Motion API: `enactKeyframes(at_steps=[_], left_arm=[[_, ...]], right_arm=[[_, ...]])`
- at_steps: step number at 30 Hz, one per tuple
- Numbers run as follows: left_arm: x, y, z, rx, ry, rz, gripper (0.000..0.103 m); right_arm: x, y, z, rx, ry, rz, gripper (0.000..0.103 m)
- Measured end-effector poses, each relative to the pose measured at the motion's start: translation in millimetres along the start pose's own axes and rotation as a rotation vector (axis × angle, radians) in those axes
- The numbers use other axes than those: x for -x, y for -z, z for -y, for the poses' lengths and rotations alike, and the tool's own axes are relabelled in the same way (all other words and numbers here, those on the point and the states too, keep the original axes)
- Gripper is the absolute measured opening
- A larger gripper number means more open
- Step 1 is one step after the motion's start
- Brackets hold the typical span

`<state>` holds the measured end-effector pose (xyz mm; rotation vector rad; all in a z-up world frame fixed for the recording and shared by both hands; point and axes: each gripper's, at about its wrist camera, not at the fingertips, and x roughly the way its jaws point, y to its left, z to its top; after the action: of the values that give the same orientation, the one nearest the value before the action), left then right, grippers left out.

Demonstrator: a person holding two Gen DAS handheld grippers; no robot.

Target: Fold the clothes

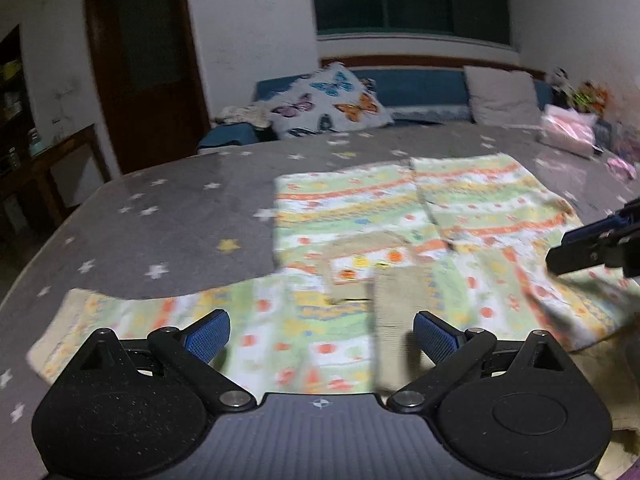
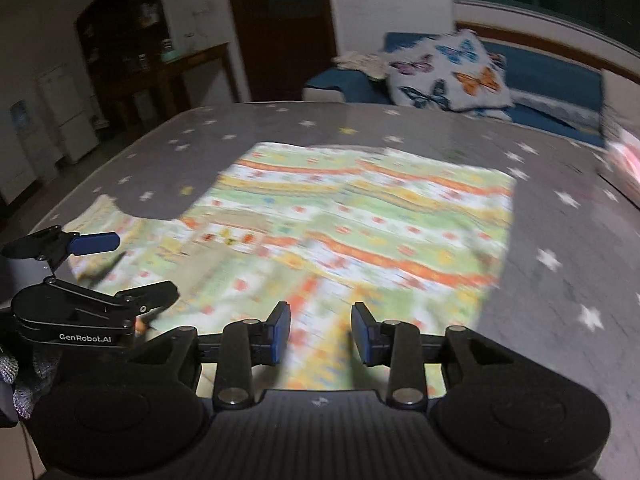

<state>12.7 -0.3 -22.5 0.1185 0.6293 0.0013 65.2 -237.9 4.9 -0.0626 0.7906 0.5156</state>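
A child's garment [image 1: 360, 240] in green, orange, yellow and white stripes lies spread flat on a grey star-print bed cover [image 1: 160, 216]. Its beige neckline and placket [image 1: 396, 292] face my left gripper [image 1: 320, 336], which is open and empty just above the near edge. One sleeve [image 1: 120, 320] stretches to the left. In the right wrist view the garment [image 2: 360, 220] fills the middle; my right gripper [image 2: 320, 332] is open and empty over its near edge. The left gripper [image 2: 120, 268] shows there at the far left. The right gripper's finger [image 1: 592, 248] shows at the right edge.
A butterfly-print pillow [image 1: 328, 100] and a pale pillow [image 1: 504, 96] lean on a blue headboard [image 1: 416, 88]. A pink bundle [image 1: 568, 132] and toys [image 1: 580, 92] sit at the far right. A dark wooden door [image 1: 140, 64] and a side table [image 1: 64, 168] stand left of the bed.
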Motion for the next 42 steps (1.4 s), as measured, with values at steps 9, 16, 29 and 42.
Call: enactKeyframes(at_steps=[9,16,29,42], left_arm=[[12.5,13.5,-85.8,0.185,-0.206,-0.011,0.1],[12.7,28.6,-140.8,0.295,-0.331,-0.026,0.099],[-6.8,38.3,-198.9,0.435,-0.379,-0.062,0.062],[16.4,5.6,-167.7,0.416,-0.189,0.027,0.01]], right_arm=[[-35.6,-7.0,-54.4,0.121,-0.074,-0.012,0.033],[-47.0,1.4,-66.4,0.17,-0.053,-0.04,0.035],[-25.0,-3.0,-65.2,0.163,-0.059,-0.002,0.038],[-3.9,1.1,-43.0,0.111,-0.02,0.038,0.039]])
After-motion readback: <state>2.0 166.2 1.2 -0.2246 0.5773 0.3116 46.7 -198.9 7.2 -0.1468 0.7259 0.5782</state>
